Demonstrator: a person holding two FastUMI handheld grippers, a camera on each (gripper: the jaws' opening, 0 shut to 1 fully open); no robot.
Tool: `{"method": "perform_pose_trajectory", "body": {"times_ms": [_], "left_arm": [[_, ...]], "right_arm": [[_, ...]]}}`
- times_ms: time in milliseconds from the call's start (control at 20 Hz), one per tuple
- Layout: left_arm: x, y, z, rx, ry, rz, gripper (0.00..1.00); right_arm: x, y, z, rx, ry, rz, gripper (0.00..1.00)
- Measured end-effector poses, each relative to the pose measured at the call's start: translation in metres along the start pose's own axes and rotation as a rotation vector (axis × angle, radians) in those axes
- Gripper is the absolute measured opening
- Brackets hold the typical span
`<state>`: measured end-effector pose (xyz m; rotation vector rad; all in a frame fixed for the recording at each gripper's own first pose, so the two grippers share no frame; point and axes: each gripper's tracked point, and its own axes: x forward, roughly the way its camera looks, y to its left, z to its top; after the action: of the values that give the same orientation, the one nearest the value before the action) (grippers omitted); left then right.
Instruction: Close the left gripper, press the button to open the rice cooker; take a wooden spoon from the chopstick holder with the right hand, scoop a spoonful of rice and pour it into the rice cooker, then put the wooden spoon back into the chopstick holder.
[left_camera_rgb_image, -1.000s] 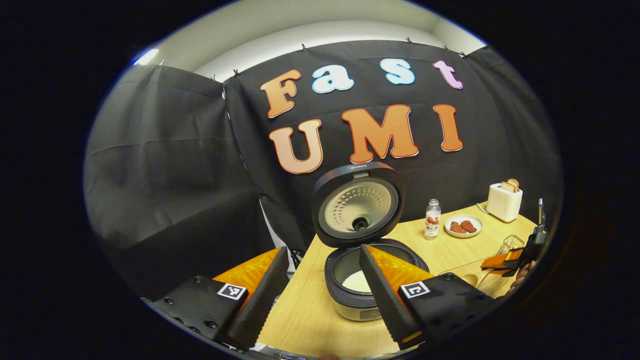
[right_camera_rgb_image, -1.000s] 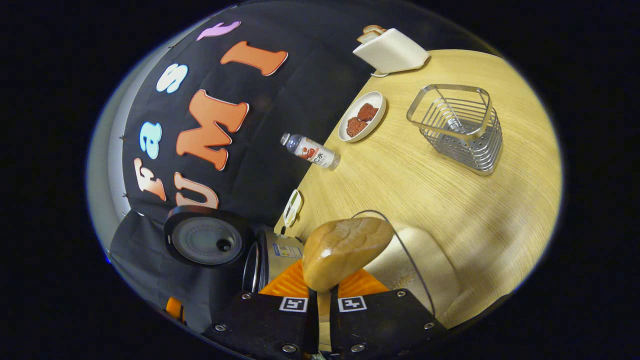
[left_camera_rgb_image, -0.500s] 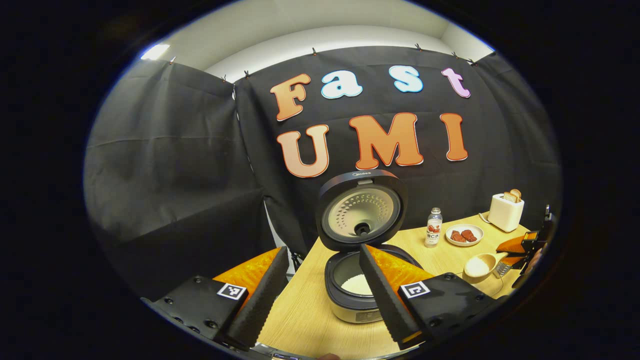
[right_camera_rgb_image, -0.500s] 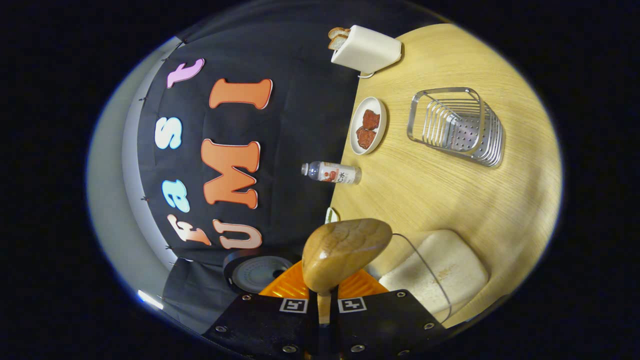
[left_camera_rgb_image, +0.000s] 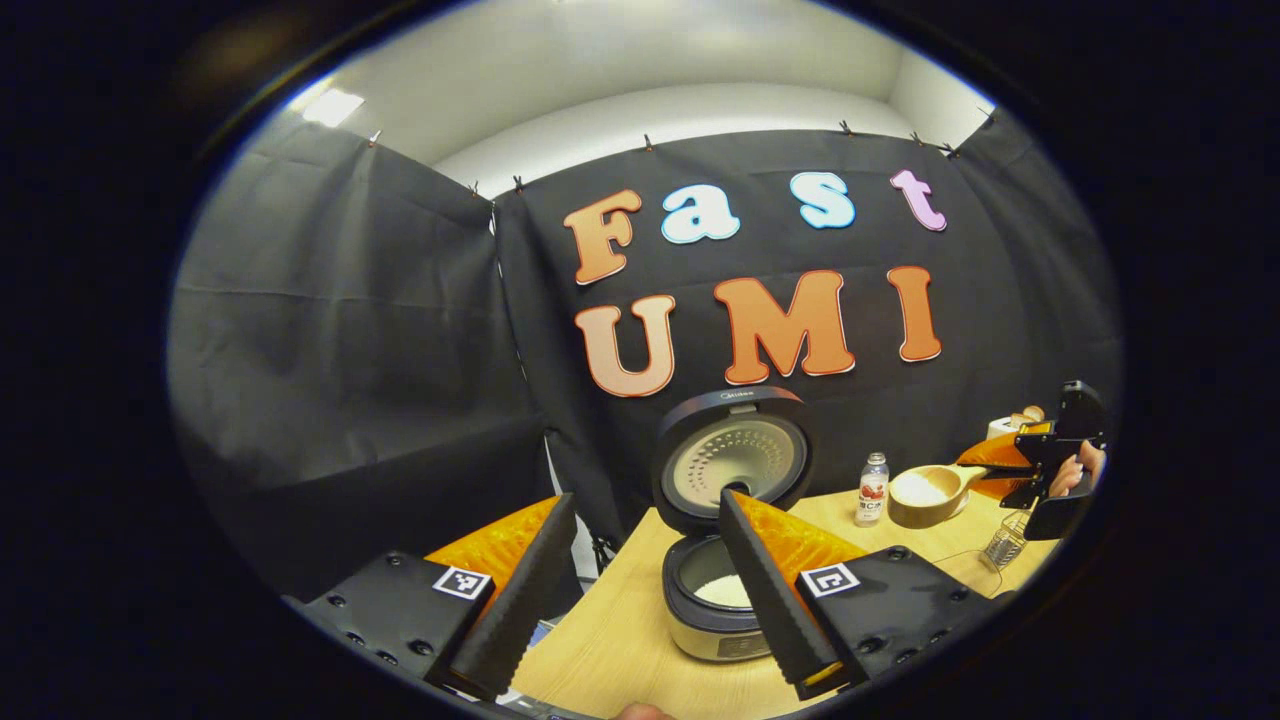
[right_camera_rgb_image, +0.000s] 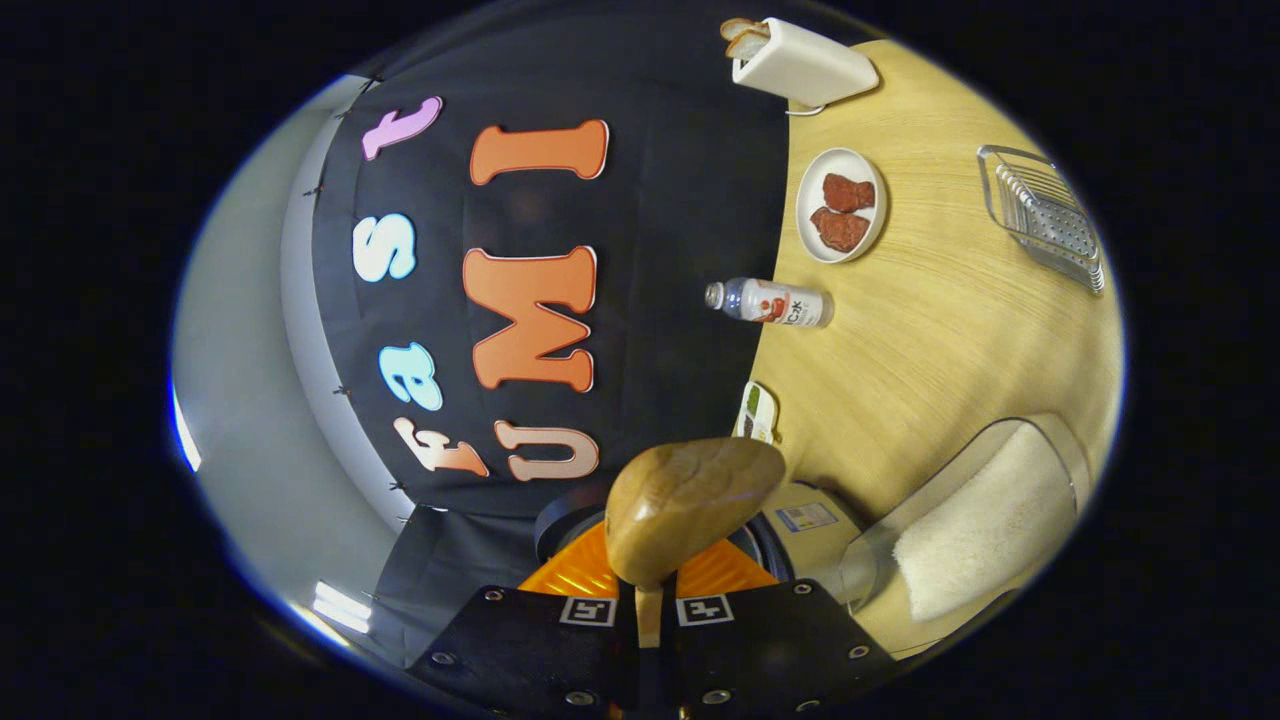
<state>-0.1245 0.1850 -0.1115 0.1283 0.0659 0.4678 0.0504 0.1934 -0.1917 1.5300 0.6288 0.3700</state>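
The black rice cooker (left_camera_rgb_image: 718, 622) stands open on the wooden table, lid (left_camera_rgb_image: 735, 455) upright, white rice (left_camera_rgb_image: 722, 590) in its pot. My left gripper (left_camera_rgb_image: 645, 500) hangs open in front of it, holding nothing. To the right and higher, my right gripper (left_camera_rgb_image: 1030, 455) is shut on the handle of the wooden spoon (left_camera_rgb_image: 925, 492), whose bowl is full of rice and level. In the right gripper view the rounded back of the spoon (right_camera_rgb_image: 695, 505) hides most of the cooker (right_camera_rgb_image: 810, 515), and the right gripper (right_camera_rgb_image: 648, 600) clamps the handle. The wire chopstick holder (right_camera_rgb_image: 1045, 215) stands far off.
A glass bowl of rice (right_camera_rgb_image: 985, 520) sits beside the cooker. Farther back on the table (right_camera_rgb_image: 940, 330) are a small bottle (right_camera_rgb_image: 775, 302), a plate with red pieces (right_camera_rgb_image: 842, 205) and a white toaster (right_camera_rgb_image: 800, 62) with bread. A hand (left_camera_rgb_image: 1085, 462) holds the right gripper.
The right gripper has lifted the spoon, loaded with rice, out of the glass bowl and up toward the cooker. The left gripper has drawn back and tilted up, still open.
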Motion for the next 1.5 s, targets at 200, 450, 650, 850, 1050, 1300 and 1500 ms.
{"method": "perform_pose_trajectory", "body": {"times_ms": [200, 450, 650, 850, 1050, 1300, 1500], "left_arm": [[-0.009, 0.008, 0.000, 0.002, 0.003, 0.019, 0.93], [-0.016, 0.002, -0.001, -0.005, 0.005, 0.010, 0.97], [-0.016, -0.008, 0.002, -0.001, -0.010, -0.009, 1.00], [-0.014, -0.009, -0.006, -0.005, 0.008, -0.017, 0.97], [-0.009, -0.014, -0.018, 0.009, 0.038, -0.034, 0.97], [-0.004, -0.017, -0.025, 0.014, 0.054, -0.050, 0.97], [-0.003, -0.016, -0.028, 0.016, 0.065, -0.051, 0.93]], "right_arm": [[0.033, 0.019, -0.021, -0.016, 0.048, 0.014, 0.08], [0.072, 0.032, -0.042, -0.076, 0.083, -0.006, 0.08], [0.098, 0.031, -0.046, -0.197, 0.087, -0.049, 0.07], [0.122, 0.016, -0.049, -0.348, 0.083, -0.122, 0.08], [0.137, -0.001, -0.059, -0.464, 0.098, -0.185, 0.08], [0.141, -0.013, -0.075, -0.621, 0.136, -0.235, 0.08], [0.144, -0.014, -0.079, -0.737, 0.142, -0.248, 0.08]]}}
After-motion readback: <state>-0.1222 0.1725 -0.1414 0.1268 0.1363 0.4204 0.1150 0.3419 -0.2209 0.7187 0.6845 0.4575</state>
